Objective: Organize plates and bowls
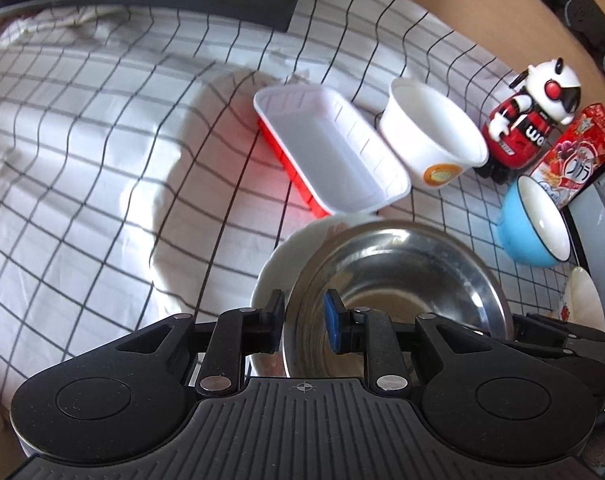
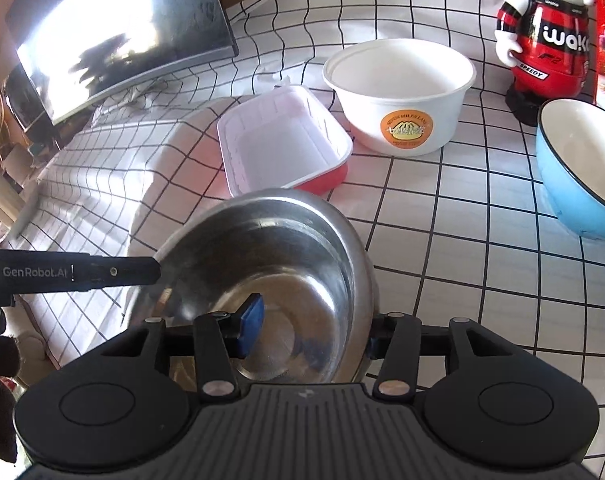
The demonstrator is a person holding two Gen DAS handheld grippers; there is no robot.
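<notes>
Both grippers hold the same steel bowl [image 1: 398,292], one on each side of its rim. In the left wrist view, the left gripper [image 1: 304,322] has its jaws closed over the bowl's left rim, one pad outside the wall and the blue pad inside. The right wrist view shows the right gripper [image 2: 310,330] clamped the same way on the bowl's [image 2: 270,280] right rim, blue pad inside and the other finger mostly hidden behind the wall.

Only the left wrist view shows what lies under the bowl: a white plate [image 1: 278,264] on the checked cloth [image 1: 82,152], its rim peeking out at the left and far side. Whether the bowl rests on the plate or hangs just above it cannot be told. That view also catches part of the right gripper's black body at the bowl's right edge, and a small white dish with a red print [image 1: 582,300] at the far right.

The right wrist view instead shows the left gripper's finger, lettered GenRobot.AI, reaching in from the left to the bowl's rim, and a dark monitor [image 2: 118,32] behind the worktop.

Both views share the rest: a red tray with a white inside [image 1: 330,152] just beyond the bowl, a white paper tub [image 2: 398,92] beside it, a blue bowl [image 2: 582,176] to the right, a red-and-white robot toy [image 2: 546,32] and a red snack box [image 1: 578,152] at the back.
</notes>
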